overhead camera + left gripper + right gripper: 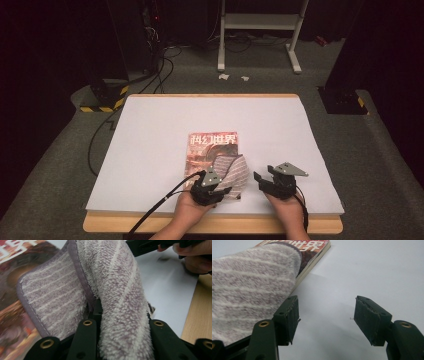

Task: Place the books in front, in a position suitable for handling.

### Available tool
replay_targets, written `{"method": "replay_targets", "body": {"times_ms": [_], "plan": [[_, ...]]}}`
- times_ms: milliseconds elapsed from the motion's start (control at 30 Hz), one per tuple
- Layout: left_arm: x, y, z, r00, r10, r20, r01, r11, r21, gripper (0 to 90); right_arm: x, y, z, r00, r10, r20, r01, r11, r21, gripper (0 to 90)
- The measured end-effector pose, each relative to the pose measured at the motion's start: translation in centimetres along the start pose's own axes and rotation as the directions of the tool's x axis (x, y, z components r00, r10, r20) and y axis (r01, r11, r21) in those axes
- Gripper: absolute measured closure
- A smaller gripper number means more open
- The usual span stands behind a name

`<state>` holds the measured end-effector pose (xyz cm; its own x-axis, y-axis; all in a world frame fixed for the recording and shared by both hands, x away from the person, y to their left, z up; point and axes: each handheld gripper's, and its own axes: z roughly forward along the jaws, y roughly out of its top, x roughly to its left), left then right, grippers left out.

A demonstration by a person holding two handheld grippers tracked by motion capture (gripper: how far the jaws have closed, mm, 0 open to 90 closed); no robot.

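A magazine (210,145) with a red-brown cover lies in the middle of the white table top (150,130). A purple striped towel (235,172) hangs bunched over its near right corner. My left gripper (221,186) is shut on it. In the left gripper view the towel (120,290) fills the gap between the jaws of this gripper (122,321), above the magazine (12,290). To the right of the towel my right gripper (264,175) stands open. Its own view shows the gripper (327,307) over bare table, with the towel (247,285) and the magazine (312,252) at its left.
The table's wooden front edge (125,225) runs close under both hands. Beyond the table stand a white metal frame (260,22), black stands with yellow-black striped feet (102,100) and loose cables (100,135) on the grey floor. The other hand (195,257) is near in the left gripper view.
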<state>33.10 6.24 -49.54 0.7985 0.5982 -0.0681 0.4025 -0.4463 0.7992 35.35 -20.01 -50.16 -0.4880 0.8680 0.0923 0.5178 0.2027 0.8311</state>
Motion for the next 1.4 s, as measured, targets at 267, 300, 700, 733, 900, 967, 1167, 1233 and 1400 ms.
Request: {"method": "replay_targets", "body": {"times_ms": [267, 300, 700, 733, 900, 967, 1167, 1233, 1400], "plan": [[1.5, -0.9, -1.2, 0.9988, -0.013, -0.048, 0.013, 0.9999, -0.007, 71.2, 0.1, 0.0, 0.1, 1.0000, -0.003, -0.003, 0.003, 1.000, 0.003, 36.5], [2.3, -1.4, -2.0, 0.9969, -0.021, -0.076, 0.020, 0.9997, -0.010, 71.2, 0.2, 0.0, 0.1, 1.0000, -0.005, -0.003, 0.005, 1.000, 0.002, 36.5], [7.4, -5.3, -7.8, 0.9580, -0.137, -0.252, 0.129, 0.9905, -0.047, 71.3, 0.3, 0.0, 0.2, 1.0000, -0.004, -0.001, 0.004, 1.000, 0.004, 36.5], [7.4, -5.3, -7.8, 0.9580, -0.137, -0.252, 0.129, 0.9905, -0.047, 71.3, 0.3, 0.0, 0.2, 1.0000, -0.004, -0.001, 0.004, 1.000, 0.004, 36.5], [7.5, -6.0, -8.3, 0.9507, -0.166, -0.262, 0.156, 0.9860, -0.060, 71.3, 0.3, 0.1, 0.1, 1.0000, -0.002, -0.003, 0.002, 1.000, -0.001, 36.5], [7.2, -5.8, -8.1, 0.9534, -0.157, -0.257, 0.149, 0.9874, -0.054, 71.3, 0.4, 0.1, 0.1, 1.0000, -0.004, -0.003, 0.004, 1.000, 0.002, 36.8], [6.5, -5.2, -7.4, 0.9602, -0.144, -0.239, 0.137, 0.9896, -0.046, 71.2, 0.3, 0.1, 0.0, 1.0000, -0.004, -0.002, 0.004, 1.000, -0.003, 36.8], [6.1, -4.8, -6.9, 0.9657, -0.128, -0.226, 0.123, 0.9917, -0.038, 71.3, 0.3, 0.1, 0.0, 1.0000, -0.003, -0.003, 0.003, 1.000, -0.003, 36.9], [5.0, -3.8, -5.6, 0.9781, -0.097, -0.184, 0.095, 0.9952, -0.020, 71.3, 0.2, 0.1, 0.0, 1.0000, -0.003, 0.000, 0.003, 1.000, -0.005, 36.9]]}}
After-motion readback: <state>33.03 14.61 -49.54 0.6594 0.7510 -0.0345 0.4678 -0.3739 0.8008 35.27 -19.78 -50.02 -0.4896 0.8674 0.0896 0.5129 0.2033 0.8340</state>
